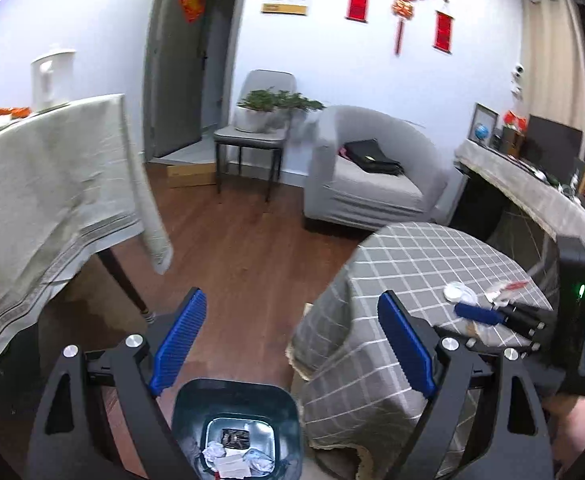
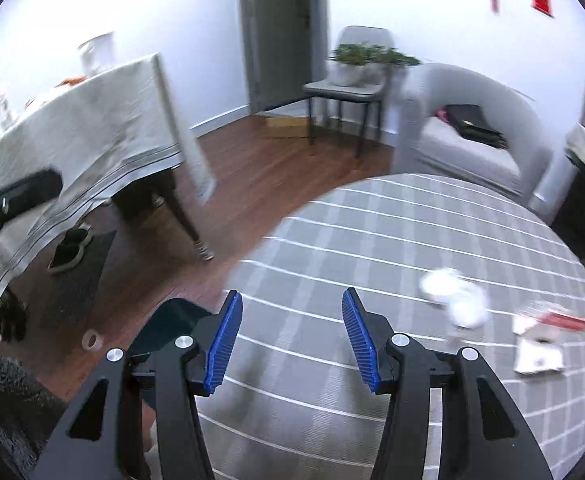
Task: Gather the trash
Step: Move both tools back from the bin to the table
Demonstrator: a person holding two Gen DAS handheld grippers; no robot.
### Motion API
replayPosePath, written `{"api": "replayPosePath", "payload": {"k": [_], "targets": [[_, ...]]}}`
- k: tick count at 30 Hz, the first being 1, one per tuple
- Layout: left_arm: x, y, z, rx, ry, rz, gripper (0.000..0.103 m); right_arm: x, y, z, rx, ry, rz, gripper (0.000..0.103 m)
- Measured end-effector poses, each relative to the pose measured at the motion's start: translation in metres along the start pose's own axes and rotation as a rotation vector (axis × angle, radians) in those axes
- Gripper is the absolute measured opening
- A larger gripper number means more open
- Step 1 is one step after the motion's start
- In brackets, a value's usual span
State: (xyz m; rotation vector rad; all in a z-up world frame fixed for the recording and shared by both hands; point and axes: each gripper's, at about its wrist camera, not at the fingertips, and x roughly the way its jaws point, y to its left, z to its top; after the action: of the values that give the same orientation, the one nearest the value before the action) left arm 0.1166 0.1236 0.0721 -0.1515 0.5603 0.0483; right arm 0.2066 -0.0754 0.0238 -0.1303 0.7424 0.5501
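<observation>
A dark bin (image 1: 236, 428) stands on the floor below my open, empty left gripper (image 1: 292, 320); crumpled paper and wrappers lie inside it. The bin also shows in the right wrist view (image 2: 172, 328), beside the round table. On the checked tablecloth (image 2: 372, 248) lie a white crumpled wrapper (image 2: 456, 296) and a red-and-white packet (image 2: 544, 336), to the right of my open, empty right gripper (image 2: 290, 340). In the left wrist view the right gripper (image 1: 492, 314) hovers over the table near a white wrapper (image 1: 458, 292) and the red packet (image 1: 508, 288).
A long table with a beige cloth (image 1: 52, 184) stands to the left. A grey armchair (image 1: 372, 172) and a chair with potted plants (image 1: 260, 120) are at the back. A tape roll (image 2: 91, 340) and shoes (image 2: 70, 250) lie on the wooden floor.
</observation>
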Motion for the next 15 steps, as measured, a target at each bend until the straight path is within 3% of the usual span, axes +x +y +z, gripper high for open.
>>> {"api": "replayPosePath", "payload": {"k": [7,15], "targets": [[0.027,-0.053,-0.005,0.069,0.029,-0.061,0.09,-0.026,-0.062,-0.012,0.084,-0.028,-0.095,0.053],[0.059,-0.11,-0.023,0.17,0.071,-0.119,0.09,-0.047,-0.113,-0.031,0.132,-0.029,-0.153,0.071]]}}
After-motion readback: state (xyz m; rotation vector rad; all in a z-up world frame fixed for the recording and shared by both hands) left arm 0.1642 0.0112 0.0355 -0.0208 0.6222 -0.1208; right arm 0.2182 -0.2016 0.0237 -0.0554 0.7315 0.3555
